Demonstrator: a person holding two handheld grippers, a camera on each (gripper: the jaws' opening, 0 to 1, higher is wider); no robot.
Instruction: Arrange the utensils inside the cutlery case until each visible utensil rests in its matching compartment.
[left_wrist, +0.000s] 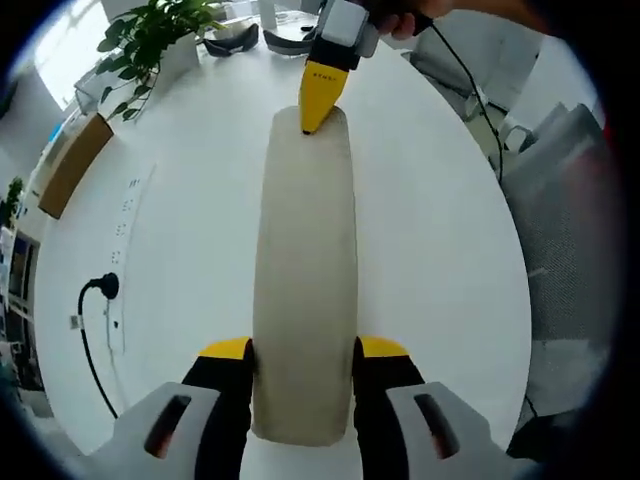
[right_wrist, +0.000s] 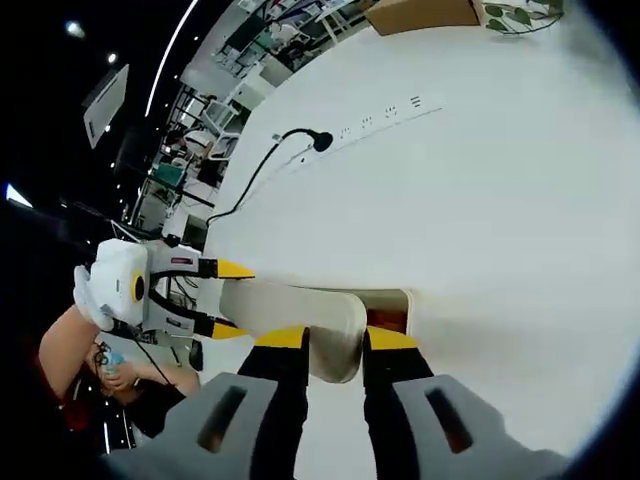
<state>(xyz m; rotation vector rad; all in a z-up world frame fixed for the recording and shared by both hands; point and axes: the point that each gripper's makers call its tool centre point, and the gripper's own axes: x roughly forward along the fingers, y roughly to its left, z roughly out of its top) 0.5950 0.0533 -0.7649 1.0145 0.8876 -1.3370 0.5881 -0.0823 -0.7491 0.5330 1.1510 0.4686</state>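
Note:
A long beige cutlery case (left_wrist: 305, 240) lies closed on the round white table (left_wrist: 440, 250); no utensils show. In the left gripper view my left gripper (left_wrist: 303, 350) is shut across its near end, one jaw on each long side. The right gripper (left_wrist: 322, 95) comes in from the far side, its yellow fingertip on the case's far end. In the right gripper view my right gripper (right_wrist: 335, 340) is shut on the rounded end of the case (right_wrist: 290, 305), and the left gripper (right_wrist: 225, 298) clamps the other end. A brown gap (right_wrist: 388, 320) shows beside the case end.
A potted plant (left_wrist: 150, 40), a cardboard box (left_wrist: 70, 165) and a black plug with cable (left_wrist: 105, 288) sit along the table's left side. Grey chairs (left_wrist: 570, 230) stand to the right. A person's arm (right_wrist: 65, 350) holds the left gripper.

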